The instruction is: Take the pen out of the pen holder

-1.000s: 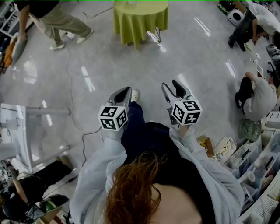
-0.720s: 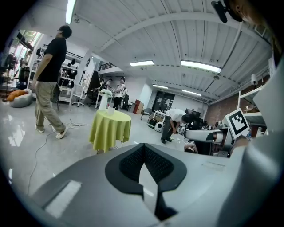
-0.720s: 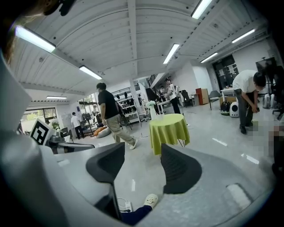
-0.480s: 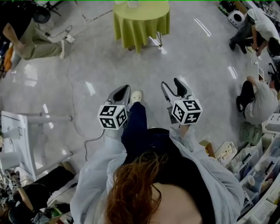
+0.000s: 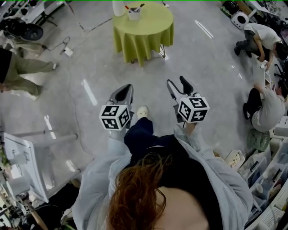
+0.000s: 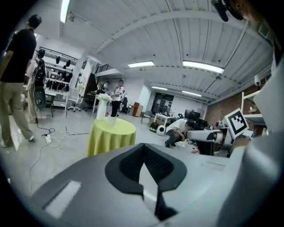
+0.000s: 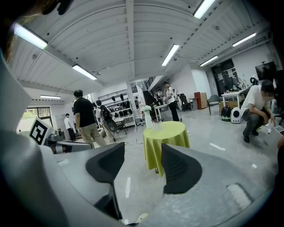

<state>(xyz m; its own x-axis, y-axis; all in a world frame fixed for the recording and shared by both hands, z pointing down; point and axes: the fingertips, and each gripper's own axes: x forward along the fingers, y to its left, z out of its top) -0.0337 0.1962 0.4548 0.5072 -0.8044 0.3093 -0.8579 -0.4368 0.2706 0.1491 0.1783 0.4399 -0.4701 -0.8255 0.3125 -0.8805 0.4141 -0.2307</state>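
The left claw (image 5: 128, 88) is closed. In the left gripper view its two dark pads (image 6: 133, 162) meet at the tips, and it holds nothing. The right claw (image 5: 177, 82) stands wide open and is also empty. In the right gripper view only floor (image 7: 133, 186) and the distant counter show in the gap between its pads (image 7: 177, 168).

Both claws are held out side by side over the grey floor, touching nothing. The round counter (image 5: 153, 24), draped in a yellow-green cloth, stands ahead of both claws and well apart from them, roughly on the line between them. From the left claw it lies ahead and a little to the left; from the right claw it sits straight ahead, framed by the open jaws.

A white pen holder (image 5: 133, 13) stands on the far part of the counter, on the left claw's side. The pens (image 5: 135, 7) stand inside it, their ends poking above the rim. A tall white vase (image 5: 118, 7) stands just beside the holder — flowers show at its top (image 6: 102, 97) in the left gripper view.
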